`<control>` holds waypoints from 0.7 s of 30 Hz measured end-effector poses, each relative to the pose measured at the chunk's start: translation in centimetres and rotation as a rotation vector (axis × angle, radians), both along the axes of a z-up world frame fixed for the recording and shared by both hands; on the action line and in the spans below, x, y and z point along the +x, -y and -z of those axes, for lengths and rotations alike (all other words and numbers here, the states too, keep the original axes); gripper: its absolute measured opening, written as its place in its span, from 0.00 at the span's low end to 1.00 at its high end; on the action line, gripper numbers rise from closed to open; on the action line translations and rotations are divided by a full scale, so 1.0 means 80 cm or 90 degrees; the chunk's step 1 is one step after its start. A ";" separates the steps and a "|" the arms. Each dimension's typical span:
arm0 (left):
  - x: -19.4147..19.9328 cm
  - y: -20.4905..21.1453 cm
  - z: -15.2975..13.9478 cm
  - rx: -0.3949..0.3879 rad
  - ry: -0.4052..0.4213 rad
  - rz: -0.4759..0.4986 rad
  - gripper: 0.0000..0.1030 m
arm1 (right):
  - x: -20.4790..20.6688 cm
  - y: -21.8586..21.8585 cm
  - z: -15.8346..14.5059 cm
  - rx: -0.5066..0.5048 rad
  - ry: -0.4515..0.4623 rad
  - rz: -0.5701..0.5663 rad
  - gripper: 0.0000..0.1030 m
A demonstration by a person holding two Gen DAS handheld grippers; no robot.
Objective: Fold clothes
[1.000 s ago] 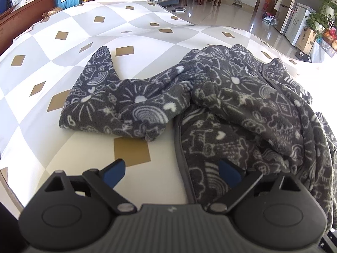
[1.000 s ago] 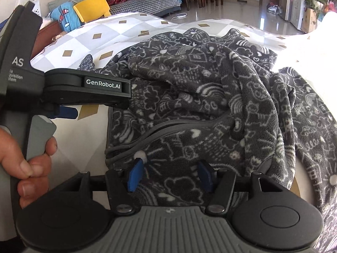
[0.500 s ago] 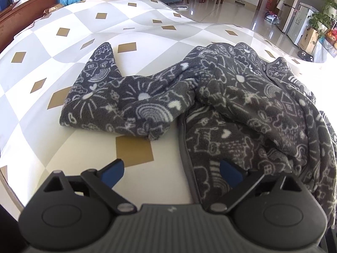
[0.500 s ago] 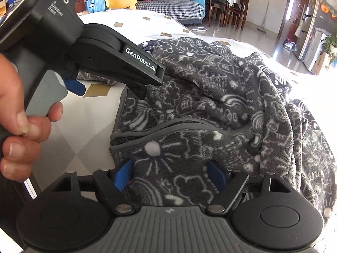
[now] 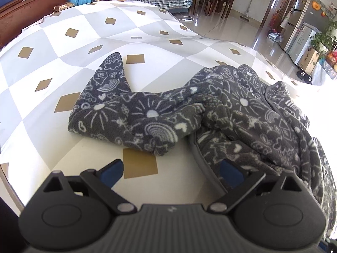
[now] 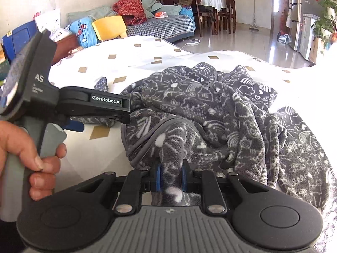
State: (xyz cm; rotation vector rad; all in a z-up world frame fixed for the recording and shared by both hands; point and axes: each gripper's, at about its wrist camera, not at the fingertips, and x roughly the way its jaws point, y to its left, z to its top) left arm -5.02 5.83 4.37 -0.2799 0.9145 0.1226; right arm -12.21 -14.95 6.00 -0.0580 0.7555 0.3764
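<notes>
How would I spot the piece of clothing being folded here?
Find the big bed cover with white, grey and tan diamonds. The fleece garment lies crumpled on it: dark grey with white doodles of suns, hearts and rainbows, the only clothing there.

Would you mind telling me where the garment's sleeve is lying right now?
In the left wrist view the sleeve stretches left from the crumpled fleece garment across the checked tablecloth, just beyond the open left gripper.

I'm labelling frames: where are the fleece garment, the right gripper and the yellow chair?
fleece garment (image 5: 151,113): left wrist view, sleeve.
right gripper (image 6: 171,178): right wrist view, between the pads.
yellow chair (image 6: 109,27): right wrist view, backrest.
</notes>
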 end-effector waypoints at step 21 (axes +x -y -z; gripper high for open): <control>0.014 -0.013 0.010 -0.010 -0.033 -0.038 0.97 | -0.019 0.014 -0.032 0.055 -0.008 -0.020 0.39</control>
